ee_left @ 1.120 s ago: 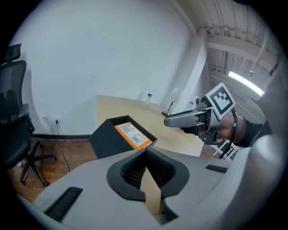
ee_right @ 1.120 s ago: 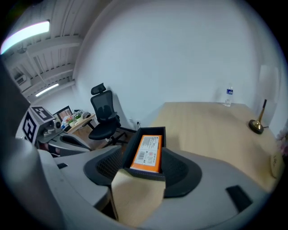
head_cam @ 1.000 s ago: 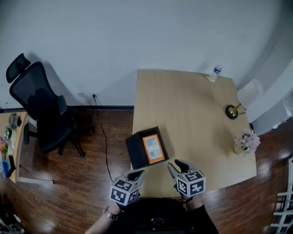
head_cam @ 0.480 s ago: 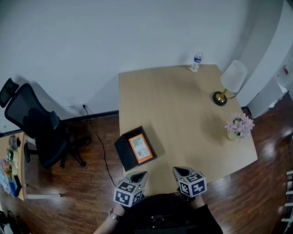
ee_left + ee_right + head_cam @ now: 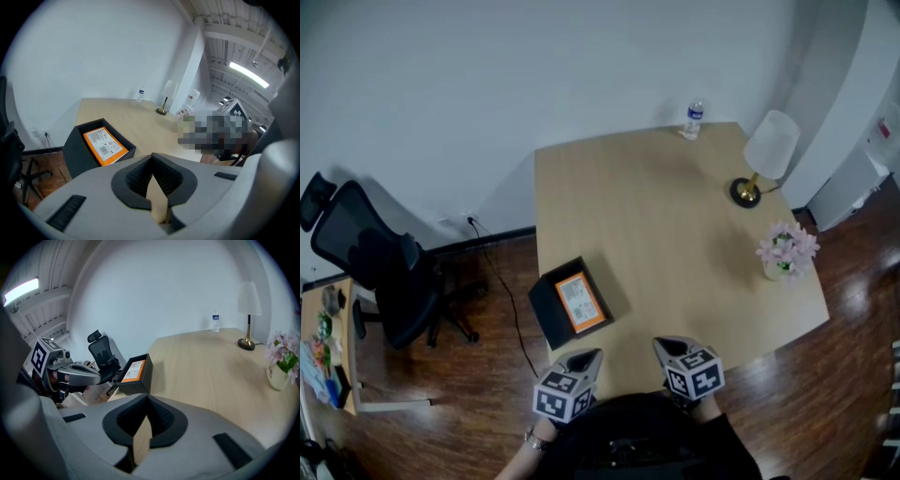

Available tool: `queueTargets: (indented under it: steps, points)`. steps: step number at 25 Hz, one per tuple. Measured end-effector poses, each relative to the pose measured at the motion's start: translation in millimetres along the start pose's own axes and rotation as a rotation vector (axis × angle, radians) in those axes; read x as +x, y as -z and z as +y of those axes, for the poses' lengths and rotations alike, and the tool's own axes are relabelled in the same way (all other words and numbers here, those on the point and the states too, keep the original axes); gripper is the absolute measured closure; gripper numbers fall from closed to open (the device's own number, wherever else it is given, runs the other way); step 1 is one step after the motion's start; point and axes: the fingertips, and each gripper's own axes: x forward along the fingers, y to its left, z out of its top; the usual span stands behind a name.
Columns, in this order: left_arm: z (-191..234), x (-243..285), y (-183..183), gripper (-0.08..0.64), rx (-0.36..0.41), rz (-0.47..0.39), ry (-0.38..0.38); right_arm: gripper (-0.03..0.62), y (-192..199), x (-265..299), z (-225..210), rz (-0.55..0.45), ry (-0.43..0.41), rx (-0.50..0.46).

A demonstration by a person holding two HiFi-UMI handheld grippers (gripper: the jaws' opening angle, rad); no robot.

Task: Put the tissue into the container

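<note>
A black top (image 5: 628,445) is worn, with a wristwatch (image 5: 524,437) on the left wrist. The grey left gripper (image 5: 589,357) and right gripper (image 5: 661,344) are capped with black-and-white marker cubes (image 5: 558,398).

An office — swivel chair (image 5: 380,267), wooden desk (image 5: 675,244), table lamp (image 5: 771,145)

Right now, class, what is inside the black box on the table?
An orange pack with a white printed label lies flat inside the black box, filling most of it. Whatever is beneath the pack is covered and cannot be seen.

Container (image 5: 570,305) on table (image 5: 675,253) near-left corner, lamp (image 5: 770,147) far right, chair (image 5: 380,267) left.
</note>
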Motion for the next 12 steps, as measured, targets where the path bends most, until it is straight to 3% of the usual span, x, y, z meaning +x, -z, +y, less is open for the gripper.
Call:
queueTargets:
  steps: [12]
  points:
    - [-1.8, 2.9, 0.4, 0.557, 0.004, 0.005, -0.002, 0.592, 3.6, -2.0, -4.7, 0.008, 0.003, -0.010]
